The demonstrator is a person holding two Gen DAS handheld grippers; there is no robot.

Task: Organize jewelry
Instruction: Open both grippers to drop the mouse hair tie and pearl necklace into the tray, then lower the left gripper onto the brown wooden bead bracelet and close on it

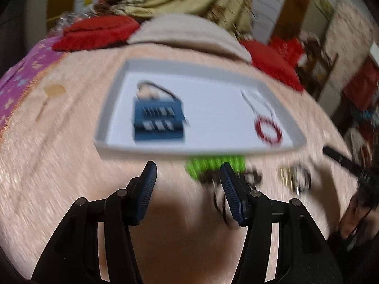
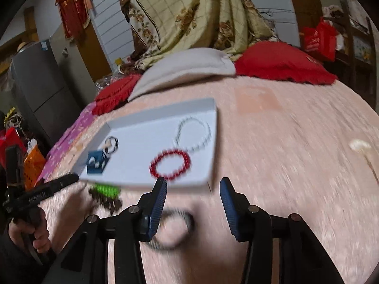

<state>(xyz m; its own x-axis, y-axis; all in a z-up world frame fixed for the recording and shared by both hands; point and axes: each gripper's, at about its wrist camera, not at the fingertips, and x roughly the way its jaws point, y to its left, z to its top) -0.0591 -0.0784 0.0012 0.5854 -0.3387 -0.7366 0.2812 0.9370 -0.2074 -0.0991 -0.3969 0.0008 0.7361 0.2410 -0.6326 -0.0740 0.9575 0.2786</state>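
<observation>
A white tray (image 1: 106, 108) (image 2: 165, 105) lies on a pink bedspread. Inside it are a blue earring card (image 1: 157, 120) (image 2: 96, 163), a red bead bracelet (image 1: 268, 130) (image 2: 170, 164), a pale bead bracelet (image 2: 193, 135) and a black ring-shaped piece (image 2: 111, 144). In front of the tray lie a green bead bracelet (image 1: 215, 164) (image 2: 106, 190) and dark bead bracelets (image 1: 303, 179) (image 2: 106, 203). My left gripper (image 1: 188, 168) is open over the bedspread, its right finger beside the green bracelet. My right gripper (image 2: 193, 182) is open near the tray's front edge, above another dark bracelet (image 2: 175, 229).
Red cushions (image 2: 281, 61) and a beige pillow (image 2: 189, 64) lie behind the tray, with a floral cloth hanging beyond. A small pale object (image 2: 360, 145) rests on the bedspread at the right. A hand (image 2: 30, 234) grips the other tool at the left. Both views are motion-blurred.
</observation>
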